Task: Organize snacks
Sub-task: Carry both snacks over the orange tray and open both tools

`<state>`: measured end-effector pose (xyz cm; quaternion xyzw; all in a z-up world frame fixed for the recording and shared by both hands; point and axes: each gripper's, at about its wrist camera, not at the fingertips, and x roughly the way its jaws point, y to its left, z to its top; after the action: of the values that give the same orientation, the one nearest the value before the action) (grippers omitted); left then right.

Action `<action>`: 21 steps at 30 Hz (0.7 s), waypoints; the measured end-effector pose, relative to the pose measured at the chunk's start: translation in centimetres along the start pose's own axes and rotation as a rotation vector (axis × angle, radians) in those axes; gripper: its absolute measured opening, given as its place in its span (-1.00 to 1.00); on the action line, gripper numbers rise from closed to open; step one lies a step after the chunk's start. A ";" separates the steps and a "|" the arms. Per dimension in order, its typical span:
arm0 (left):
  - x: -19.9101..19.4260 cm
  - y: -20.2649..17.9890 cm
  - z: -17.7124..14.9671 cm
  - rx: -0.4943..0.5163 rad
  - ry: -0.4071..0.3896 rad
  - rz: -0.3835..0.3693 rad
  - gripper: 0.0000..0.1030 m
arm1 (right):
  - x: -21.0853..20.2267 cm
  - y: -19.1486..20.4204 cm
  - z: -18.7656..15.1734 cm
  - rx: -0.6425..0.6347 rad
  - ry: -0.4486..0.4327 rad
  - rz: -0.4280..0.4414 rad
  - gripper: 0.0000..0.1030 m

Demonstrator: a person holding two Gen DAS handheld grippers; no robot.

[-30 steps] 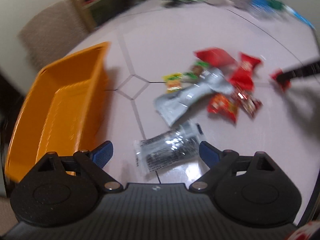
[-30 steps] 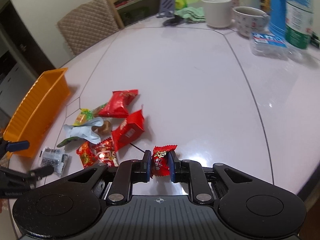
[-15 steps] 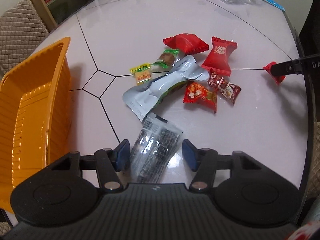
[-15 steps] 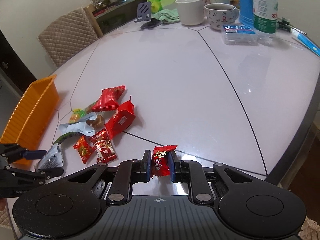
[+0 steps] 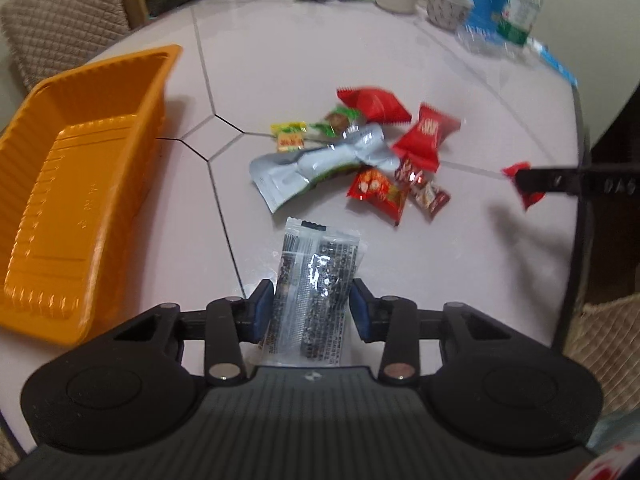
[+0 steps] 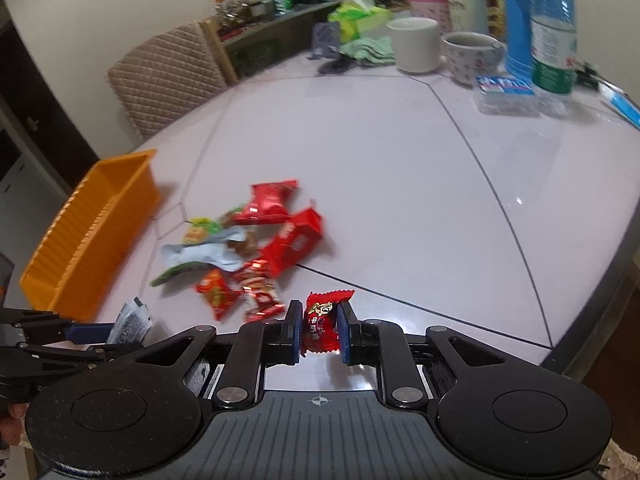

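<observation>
- Presently, table (image 6: 360,152): pale top; loose snacks heaped mid-surface.
- Orange bin (image 5: 80,184): empty, at nine o'clock of the heap; judged the drop target.
- Left gripper (image 5: 310,308): jaws closing on the clear dark-speckled packet (image 5: 316,280) standing between the blue pads, at six o'clock of the heap. Let the squeeze finish before lifting; film looks slippery.
- Right gripper (image 6: 318,330): clamped on a small red candy (image 6: 320,322), at five o'clock of the heap. Carry clear of the left.
</observation>
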<state>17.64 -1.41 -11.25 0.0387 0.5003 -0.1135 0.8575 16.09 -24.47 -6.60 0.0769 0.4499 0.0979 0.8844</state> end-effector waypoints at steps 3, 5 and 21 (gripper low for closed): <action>-2.3 1.1 0.3 -0.069 -0.035 0.000 -0.27 | -0.3 1.7 0.3 -0.033 -0.013 0.039 -0.64; -4.0 2.2 0.6 -0.103 -0.067 0.017 -0.27 | -0.4 3.1 0.7 -0.060 -0.021 0.065 -0.64; -9.8 15.9 2.0 -0.313 -0.176 0.192 -0.27 | 4.8 19.1 4.5 -0.229 -0.052 0.348 -0.64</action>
<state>18.42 15.19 -2.53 -0.0578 0.4292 0.0451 0.9002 20.50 -4.98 -3.48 0.0550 0.3926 0.2975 0.8685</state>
